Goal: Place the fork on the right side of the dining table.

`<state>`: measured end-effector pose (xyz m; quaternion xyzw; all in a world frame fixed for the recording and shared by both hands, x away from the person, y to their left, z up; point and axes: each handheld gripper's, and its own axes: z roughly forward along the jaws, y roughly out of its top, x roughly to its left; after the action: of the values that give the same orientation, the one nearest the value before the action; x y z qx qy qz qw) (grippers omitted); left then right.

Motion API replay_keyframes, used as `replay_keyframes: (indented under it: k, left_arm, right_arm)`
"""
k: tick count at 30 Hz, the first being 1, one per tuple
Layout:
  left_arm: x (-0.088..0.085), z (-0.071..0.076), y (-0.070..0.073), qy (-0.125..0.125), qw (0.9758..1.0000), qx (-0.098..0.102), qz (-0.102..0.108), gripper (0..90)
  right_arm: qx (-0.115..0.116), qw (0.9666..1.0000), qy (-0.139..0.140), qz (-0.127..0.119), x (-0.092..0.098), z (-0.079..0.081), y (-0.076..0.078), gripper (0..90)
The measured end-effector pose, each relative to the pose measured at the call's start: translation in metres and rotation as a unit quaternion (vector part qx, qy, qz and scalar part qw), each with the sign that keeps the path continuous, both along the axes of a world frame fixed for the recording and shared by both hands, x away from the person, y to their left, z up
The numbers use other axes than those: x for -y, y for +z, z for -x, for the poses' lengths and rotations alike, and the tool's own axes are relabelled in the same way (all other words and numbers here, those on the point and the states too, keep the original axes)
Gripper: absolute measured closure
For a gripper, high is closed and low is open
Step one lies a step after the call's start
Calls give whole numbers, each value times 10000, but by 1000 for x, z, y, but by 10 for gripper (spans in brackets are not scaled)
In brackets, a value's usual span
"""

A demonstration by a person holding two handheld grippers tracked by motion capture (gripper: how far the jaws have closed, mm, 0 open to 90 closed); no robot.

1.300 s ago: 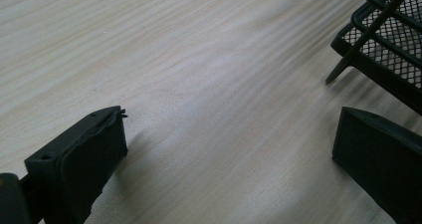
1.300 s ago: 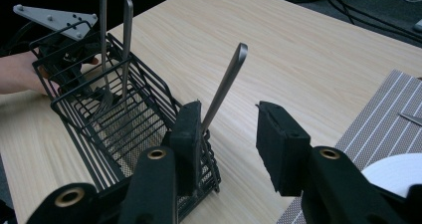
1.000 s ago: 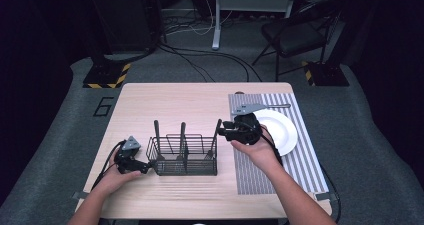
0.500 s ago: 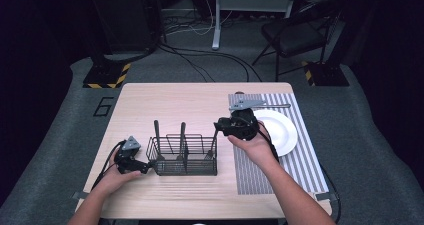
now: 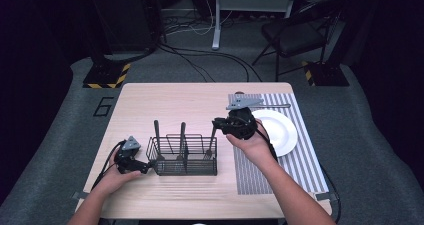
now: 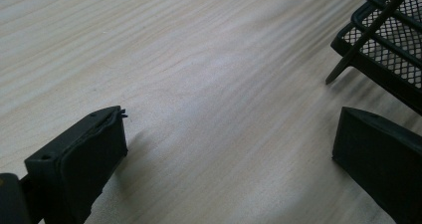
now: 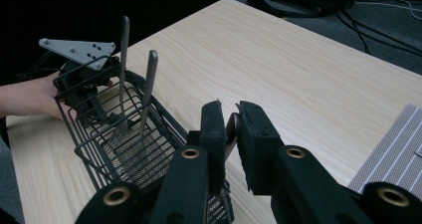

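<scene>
Three utensils stand in the black mesh caddy (image 5: 184, 155) near the front of the desk (image 5: 200, 100), and the rightmost utensil (image 5: 212, 137) is the one we have in hand. Over the last second our right tongs (image 5: 216, 123) have been closing, and now their pads are pinched on the top of that handle; in the right gripper view the metal shows as a thin sliver (image 7: 231, 134) between the nearly shut jaws. The utensil's lower end sits in the caddy's right-hand compartment, so nothing has been lifted yet. We judge the grasp made and the next step a straight pull upward, likely toward the white plate (image 5: 280, 130) on the striped mat (image 5: 300, 155). Our left tongs (image 5: 145, 166) rest on the desk just beside the caddy's left end, jaws wide apart and holding nothing (image 6: 229, 149), ready to brace it.
</scene>
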<state>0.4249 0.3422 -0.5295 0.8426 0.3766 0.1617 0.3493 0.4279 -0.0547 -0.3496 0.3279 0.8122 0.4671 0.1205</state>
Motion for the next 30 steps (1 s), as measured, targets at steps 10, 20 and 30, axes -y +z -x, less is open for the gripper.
replay_keyframes:
  k: [10,20,30]
  left_arm:
    - [0,0,0,-1,10000,-1,-1,2]
    - [0,0,0,0,10000,-2,0,2]
    - [0,0,0,22,10000,4,28,2]
  right_arm:
    - [-53,9994,324,-90,-11,5,10,866]
    - [-51,9988,487,-42,-17,8,14,868]
    - [6,9985,534,-77,-18,10,26,868]
